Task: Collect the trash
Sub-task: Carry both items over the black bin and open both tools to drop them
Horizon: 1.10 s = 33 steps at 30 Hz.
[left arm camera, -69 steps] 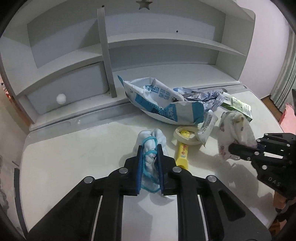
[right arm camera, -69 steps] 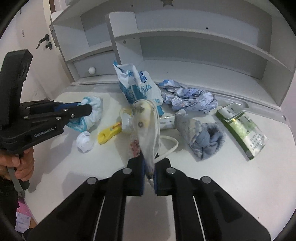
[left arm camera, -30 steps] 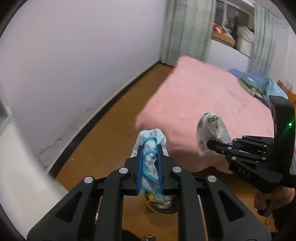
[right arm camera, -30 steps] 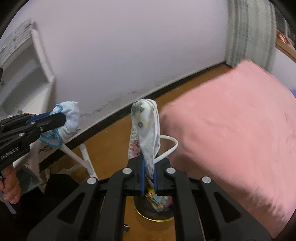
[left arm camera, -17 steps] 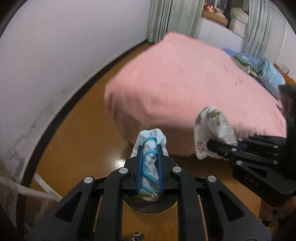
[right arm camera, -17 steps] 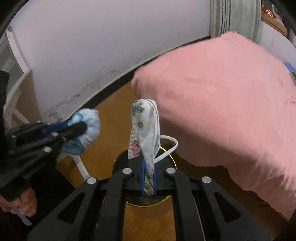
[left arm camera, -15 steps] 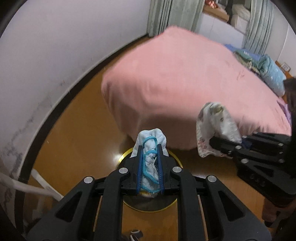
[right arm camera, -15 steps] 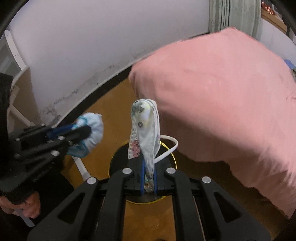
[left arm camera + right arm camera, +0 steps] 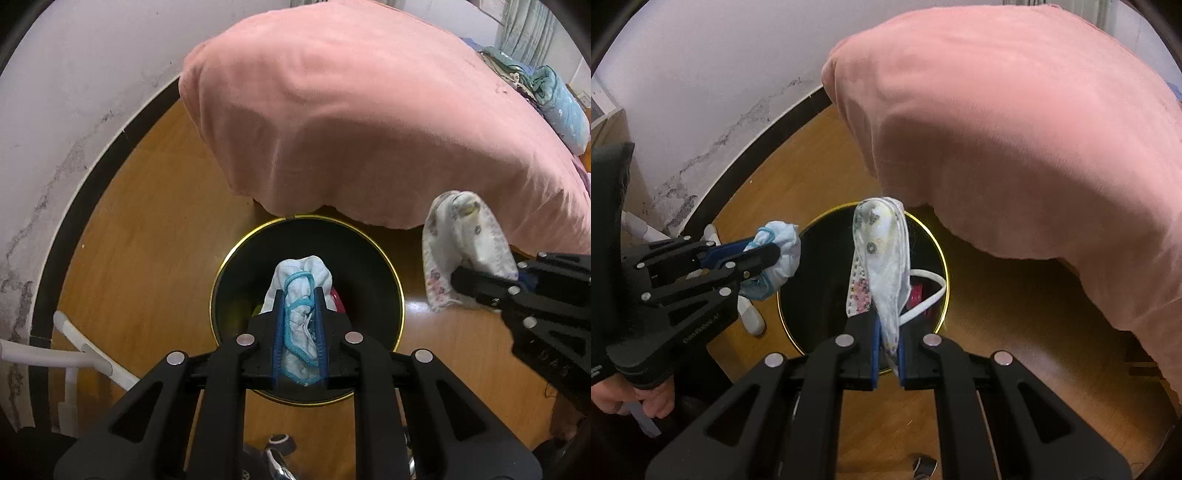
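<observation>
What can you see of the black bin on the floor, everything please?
The bin is round, with a black inside and a thin gold rim, seen from above. It stands upright on the wooden floor, by the hanging edge of the pink bedspread. Some trash already lies at the bottom, including something red; the rest is too dark to tell. Nothing visibly touches it: both held masks hang above it.
</observation>
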Each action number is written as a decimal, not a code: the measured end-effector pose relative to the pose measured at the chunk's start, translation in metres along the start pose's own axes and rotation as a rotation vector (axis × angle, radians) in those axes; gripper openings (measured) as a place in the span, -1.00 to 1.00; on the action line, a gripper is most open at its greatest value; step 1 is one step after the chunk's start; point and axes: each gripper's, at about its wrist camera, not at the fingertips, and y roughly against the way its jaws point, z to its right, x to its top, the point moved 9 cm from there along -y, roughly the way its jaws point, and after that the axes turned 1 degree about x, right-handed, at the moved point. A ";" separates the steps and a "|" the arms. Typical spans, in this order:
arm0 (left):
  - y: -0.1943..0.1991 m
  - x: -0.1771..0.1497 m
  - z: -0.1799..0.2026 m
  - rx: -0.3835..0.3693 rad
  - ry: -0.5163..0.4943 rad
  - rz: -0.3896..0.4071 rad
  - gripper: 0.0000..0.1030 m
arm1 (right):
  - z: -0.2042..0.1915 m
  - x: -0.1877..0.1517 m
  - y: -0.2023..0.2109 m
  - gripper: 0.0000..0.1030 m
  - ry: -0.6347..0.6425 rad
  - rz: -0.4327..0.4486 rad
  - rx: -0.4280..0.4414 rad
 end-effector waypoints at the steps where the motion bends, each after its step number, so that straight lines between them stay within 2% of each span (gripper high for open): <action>1: 0.001 0.001 0.000 -0.001 0.002 -0.005 -0.72 | -0.001 -0.003 -0.001 -0.85 0.000 -0.005 0.001; 5: 0.000 0.002 -0.002 -0.003 0.011 -0.015 -0.64 | -0.003 -0.004 -0.009 -0.85 -0.001 -0.017 0.008; 6: -0.002 0.001 -0.003 -0.004 0.014 -0.021 -0.56 | -0.005 -0.003 -0.011 -0.85 -0.003 -0.019 0.009; 7: -0.003 0.001 -0.004 -0.003 0.017 -0.026 -0.33 | -0.005 -0.002 -0.012 -0.85 -0.006 -0.021 0.010; 8: -0.004 0.002 -0.004 -0.002 0.021 -0.027 -0.20 | -0.006 -0.002 -0.012 -0.85 -0.008 -0.021 0.013; 14: 0.004 0.001 -0.007 -0.005 0.036 -0.012 -0.13 | -0.007 0.006 -0.019 -0.85 -0.014 -0.028 0.035; 19: 0.012 0.003 -0.011 0.000 0.052 0.001 0.27 | -0.010 0.012 -0.021 -0.84 -0.019 -0.032 0.051; 20: 0.013 0.002 -0.011 0.002 0.051 0.004 0.31 | -0.011 0.013 -0.021 -0.72 -0.018 -0.032 0.052; 21: 0.015 0.002 -0.013 0.006 0.052 0.005 0.32 | -0.011 0.015 -0.021 -0.36 -0.015 -0.028 0.052; 22: 0.016 0.003 -0.015 0.005 0.056 0.006 0.33 | -0.011 0.016 -0.020 -0.10 -0.014 -0.020 0.049; 23: 0.018 0.003 -0.017 0.004 0.065 0.009 0.37 | -0.008 0.018 -0.018 0.07 -0.017 -0.002 0.028; 24: 0.020 0.003 -0.020 0.000 0.079 0.010 0.40 | -0.008 0.019 -0.017 0.14 -0.022 0.004 0.036; 28: 0.032 0.004 -0.027 0.000 0.093 0.027 0.42 | -0.004 0.021 -0.013 0.14 -0.031 0.012 0.042; 31: 0.041 0.004 -0.030 0.008 0.082 0.041 0.54 | -0.004 0.023 -0.008 0.15 -0.025 0.019 0.042; 33: 0.048 0.004 -0.033 0.010 0.085 0.048 0.59 | -0.004 0.026 -0.001 0.28 -0.022 0.028 0.041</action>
